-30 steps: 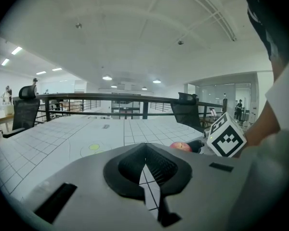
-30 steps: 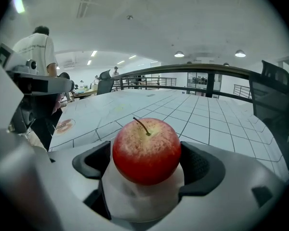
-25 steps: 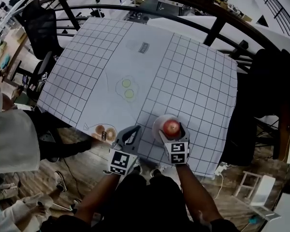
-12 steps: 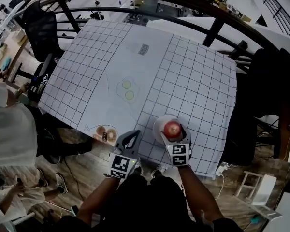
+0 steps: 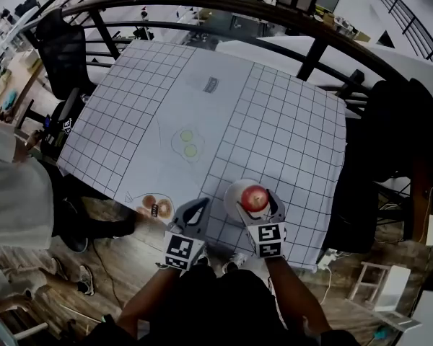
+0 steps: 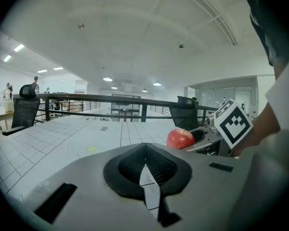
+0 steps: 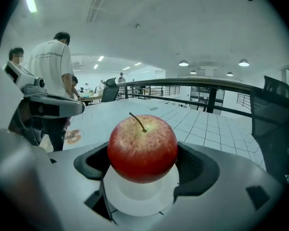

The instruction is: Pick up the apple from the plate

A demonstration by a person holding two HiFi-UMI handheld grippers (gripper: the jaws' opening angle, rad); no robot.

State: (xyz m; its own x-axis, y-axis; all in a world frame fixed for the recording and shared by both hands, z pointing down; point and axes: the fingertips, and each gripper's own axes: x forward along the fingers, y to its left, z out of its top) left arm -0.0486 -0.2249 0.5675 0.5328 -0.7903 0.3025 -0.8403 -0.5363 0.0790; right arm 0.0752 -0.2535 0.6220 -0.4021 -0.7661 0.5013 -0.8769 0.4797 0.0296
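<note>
The grasp looks made and the lift is what is left. The right tongs are closed on the apple, with a dark pad pressed to each of its 2 sides. The apple is directly over the white plate, a little to the plate's right of centre in the head view. It sits so low over the plate that I cannot tell whether its base rests on it or has just come clear. I would judge the task about half done: the fruit is gripped, but not plainly raised off the plate.

The left tongs are closed on nothing, their tips together with only a thin sliver of desk showing between the pads. They hang just to the left of the plate, at the desk's near edge, and play no part in the grasp.

Against the frame from 1 s ago, little has changed around the plate. The right tongs already flanked the apple over the plate then, and the apple shows no clear rise since. The left tongs have kept their spot beside the plate. The desk lies slightly differently in the head view, which looks like the head camera shifting, not the things.
</note>
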